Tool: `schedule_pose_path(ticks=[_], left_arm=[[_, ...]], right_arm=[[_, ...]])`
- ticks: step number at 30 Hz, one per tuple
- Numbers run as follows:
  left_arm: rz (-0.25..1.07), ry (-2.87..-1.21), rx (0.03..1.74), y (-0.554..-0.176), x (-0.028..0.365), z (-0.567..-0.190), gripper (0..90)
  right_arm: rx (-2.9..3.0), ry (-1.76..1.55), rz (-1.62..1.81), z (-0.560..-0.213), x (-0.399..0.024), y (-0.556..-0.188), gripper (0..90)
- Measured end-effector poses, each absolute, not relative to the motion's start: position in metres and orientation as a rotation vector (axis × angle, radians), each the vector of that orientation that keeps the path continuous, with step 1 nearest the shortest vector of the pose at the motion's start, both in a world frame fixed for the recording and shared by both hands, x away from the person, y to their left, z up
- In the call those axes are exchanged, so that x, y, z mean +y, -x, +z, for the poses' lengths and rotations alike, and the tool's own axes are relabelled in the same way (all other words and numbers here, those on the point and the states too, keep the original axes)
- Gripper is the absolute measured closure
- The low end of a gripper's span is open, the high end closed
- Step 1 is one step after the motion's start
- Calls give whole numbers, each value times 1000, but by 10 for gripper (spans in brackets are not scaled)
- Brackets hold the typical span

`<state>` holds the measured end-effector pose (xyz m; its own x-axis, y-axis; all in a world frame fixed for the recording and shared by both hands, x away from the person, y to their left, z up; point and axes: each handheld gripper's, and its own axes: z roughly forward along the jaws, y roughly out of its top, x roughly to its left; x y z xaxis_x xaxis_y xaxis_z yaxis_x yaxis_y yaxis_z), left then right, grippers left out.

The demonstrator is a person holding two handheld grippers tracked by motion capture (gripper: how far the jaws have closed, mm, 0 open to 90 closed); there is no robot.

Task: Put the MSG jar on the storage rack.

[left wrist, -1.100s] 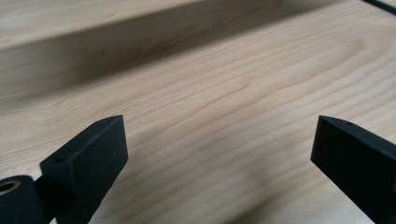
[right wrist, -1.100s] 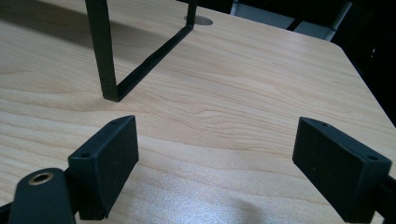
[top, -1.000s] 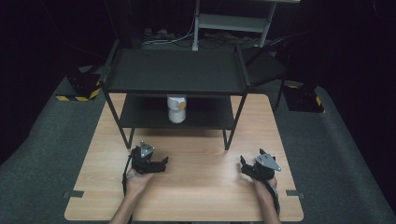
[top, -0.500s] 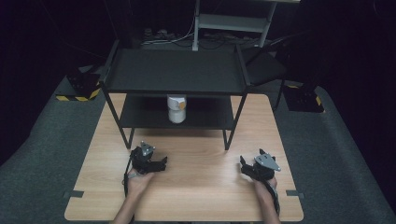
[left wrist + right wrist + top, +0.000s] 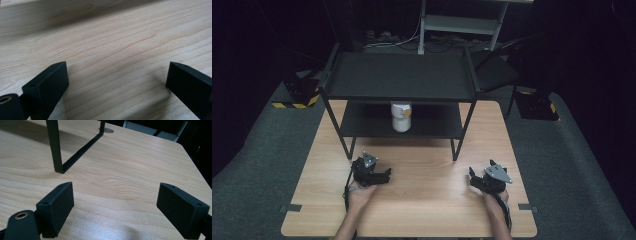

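Wooden table (image 5: 432, 165), both tools (image 5: 384, 176) (image 5: 475, 176) apparently unmoved since before, jaws apart, empty.

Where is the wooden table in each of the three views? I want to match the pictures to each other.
High view: the wooden table is at centre and bottom, under the black rack.
Left gripper view: its grain lies between and beyond the open jaws of the left gripper.
Right gripper view: it lies beyond the open right gripper, up to its far corner.
Shared landmark: the rack's front right leg.
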<state>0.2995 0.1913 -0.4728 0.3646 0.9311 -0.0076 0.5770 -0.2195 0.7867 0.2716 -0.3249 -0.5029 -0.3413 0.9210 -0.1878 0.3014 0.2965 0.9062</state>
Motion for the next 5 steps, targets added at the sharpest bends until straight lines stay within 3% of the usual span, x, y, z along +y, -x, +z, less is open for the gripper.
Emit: schedule_pose_path(ticks=[5], left_arm=[[628,-1910,1307,-299,191,-473,48]], right_arm=[[1813,-1099,1043,-503,-325,-272,136]])
